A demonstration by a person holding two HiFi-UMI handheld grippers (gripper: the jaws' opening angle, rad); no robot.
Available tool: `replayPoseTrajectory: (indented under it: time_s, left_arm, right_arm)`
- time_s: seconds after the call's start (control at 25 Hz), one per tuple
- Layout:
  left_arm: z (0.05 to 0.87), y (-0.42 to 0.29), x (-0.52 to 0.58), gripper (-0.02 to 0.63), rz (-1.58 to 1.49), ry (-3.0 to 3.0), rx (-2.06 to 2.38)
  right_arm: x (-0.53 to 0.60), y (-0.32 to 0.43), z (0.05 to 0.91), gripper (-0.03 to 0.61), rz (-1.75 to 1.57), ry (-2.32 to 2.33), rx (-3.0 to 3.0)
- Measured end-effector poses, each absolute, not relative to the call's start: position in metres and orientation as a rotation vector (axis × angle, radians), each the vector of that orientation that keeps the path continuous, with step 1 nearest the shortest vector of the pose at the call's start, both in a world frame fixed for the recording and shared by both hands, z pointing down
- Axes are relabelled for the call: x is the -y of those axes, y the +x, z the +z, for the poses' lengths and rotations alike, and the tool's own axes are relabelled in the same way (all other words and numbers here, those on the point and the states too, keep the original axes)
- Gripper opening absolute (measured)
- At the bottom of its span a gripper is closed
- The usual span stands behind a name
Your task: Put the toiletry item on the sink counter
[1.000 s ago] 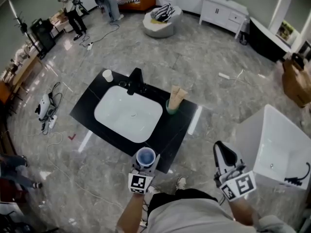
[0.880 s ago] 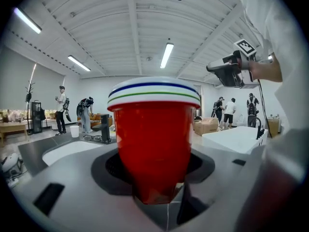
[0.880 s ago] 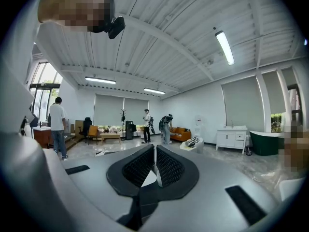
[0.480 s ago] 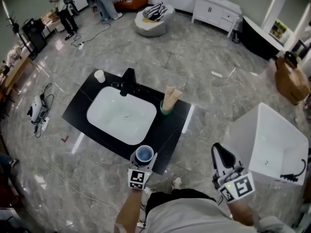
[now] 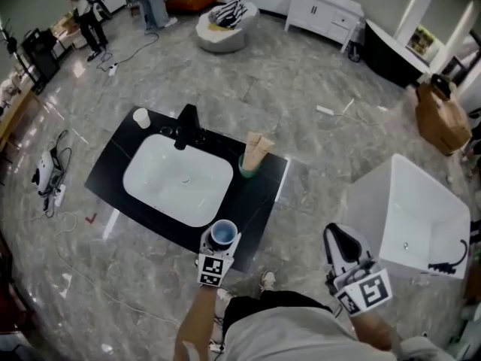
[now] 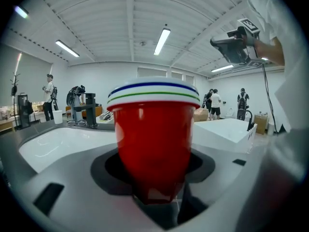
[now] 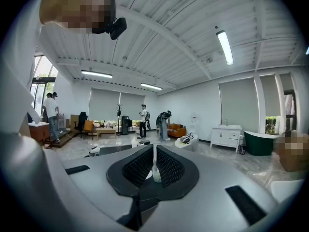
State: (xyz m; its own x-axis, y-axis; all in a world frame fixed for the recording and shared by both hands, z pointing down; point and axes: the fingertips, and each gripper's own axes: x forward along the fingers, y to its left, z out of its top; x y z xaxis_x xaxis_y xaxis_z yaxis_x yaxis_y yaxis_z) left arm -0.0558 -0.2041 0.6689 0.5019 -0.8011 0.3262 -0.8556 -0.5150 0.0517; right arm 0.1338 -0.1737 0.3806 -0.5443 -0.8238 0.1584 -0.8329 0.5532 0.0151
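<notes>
My left gripper point(image 5: 221, 241) is shut on a red cup point(image 5: 223, 233) with a white rim striped blue and green point(image 6: 153, 129). From above its inside looks blue. It hangs at the near edge of the black sink counter point(image 5: 113, 164), just in front of the white basin point(image 5: 176, 179). A black faucet point(image 5: 186, 126) stands behind the basin. My right gripper point(image 5: 337, 235) is shut and empty, held off to the right of the counter over the floor; in the right gripper view its pads point(image 7: 155, 170) meet.
A small white cup point(image 5: 141, 117) stands at the counter's back left corner. A green cup with tan items point(image 5: 250, 160) stands at its right. A white tub point(image 5: 421, 216) is on the floor at the right. People and cables are at the back left.
The head view has shifted, so the counter sits further left in the picture. The left gripper still holds the cup at the counter's near edge. The right gripper has barely moved.
</notes>
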Motion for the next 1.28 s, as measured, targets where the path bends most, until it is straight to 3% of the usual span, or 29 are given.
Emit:
replayPoseTrajectory:
  time_s: [0.6, 1.28]
  left_arm:
    - [0.706, -0.051, 0.211, 0.255, 0.582, 2.502, 1.365]
    - [0.713, -0.050, 0.216, 0.275, 0.587, 2.460, 1.330]
  right_arm:
    - [0.170, 0.149, 0.386, 0.043, 0.122, 1.455, 2.601]
    - [0.170, 0.159, 0.388, 0.043, 0.139, 1.493, 2.583]
